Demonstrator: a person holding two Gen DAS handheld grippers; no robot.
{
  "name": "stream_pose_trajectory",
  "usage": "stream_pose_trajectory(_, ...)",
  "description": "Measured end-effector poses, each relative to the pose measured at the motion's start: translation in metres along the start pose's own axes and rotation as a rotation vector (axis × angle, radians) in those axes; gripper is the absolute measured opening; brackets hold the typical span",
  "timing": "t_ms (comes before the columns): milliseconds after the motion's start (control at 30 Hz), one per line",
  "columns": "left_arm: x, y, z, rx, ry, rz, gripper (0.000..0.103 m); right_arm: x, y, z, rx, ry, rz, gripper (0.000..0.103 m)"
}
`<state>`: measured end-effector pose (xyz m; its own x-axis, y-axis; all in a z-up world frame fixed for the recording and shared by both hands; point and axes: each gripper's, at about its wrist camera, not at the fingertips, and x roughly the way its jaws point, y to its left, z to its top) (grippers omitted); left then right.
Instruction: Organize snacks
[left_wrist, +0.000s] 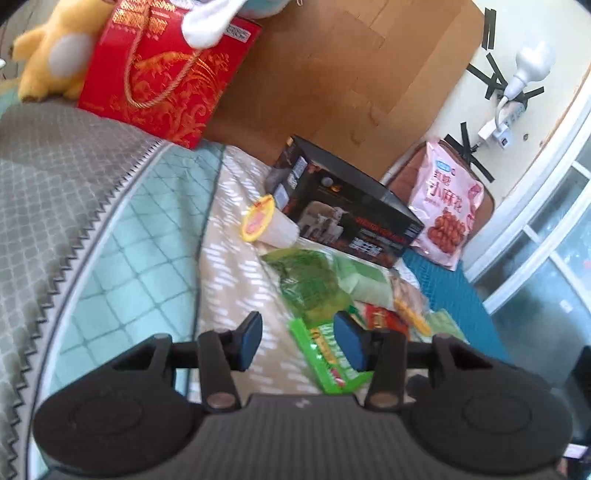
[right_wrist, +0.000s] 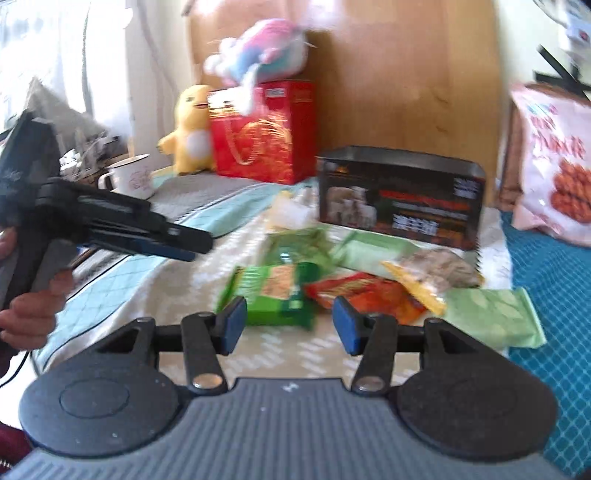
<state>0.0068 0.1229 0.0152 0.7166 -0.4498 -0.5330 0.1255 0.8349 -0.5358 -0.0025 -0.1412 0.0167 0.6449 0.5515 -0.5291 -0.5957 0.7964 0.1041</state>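
Both my grippers, left (left_wrist: 297, 341) and right (right_wrist: 289, 325), had jaws spread over the crinkly bright-green snack packet (right_wrist: 277, 291); light, slippery, so I'd pinch its sealed edge.

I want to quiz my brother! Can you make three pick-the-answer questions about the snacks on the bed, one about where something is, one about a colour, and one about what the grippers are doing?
1. Where is the big pink snack bag?
A. Inside the black box
B. Leaning behind the black box, to its right
C. On the red box

2. What colour is the lid of the cup lying on its side?
A. Yellow
B. Blue
C. Black

3. What is the right gripper doing?
A. Squeezing the red packet
B. Holding the mug
C. Open, holding nothing

Answers:
1 B, it stands past the box's right end.
2 A, the round lid is yellow with red print.
3 C, its fingers are spread with only bedding and packets beyond.
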Motion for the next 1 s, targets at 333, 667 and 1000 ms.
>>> stream_pose_trajectory(333, 0.028, -0.017, -0.017, 0.033, 0.112, -0.031, 0.043, 0.035, 0.017, -0.005, -0.156, 0.097, 0.063, 0.057)
stream_pose_trajectory(667, 0.011, -0.033, 0.014, 0.089, 0.022, -0.036, 0.035, 0.016, 0.026, 0.014, -0.170, -0.028, 0.072, 0.031)
stream_pose_trajectory(1000, 0.059, -0.089, 0.091, 0.255, -0.107, -0.055, 0.035, 0.042, -0.027, 0.073, -0.088, -0.162, -0.062, 0.031)
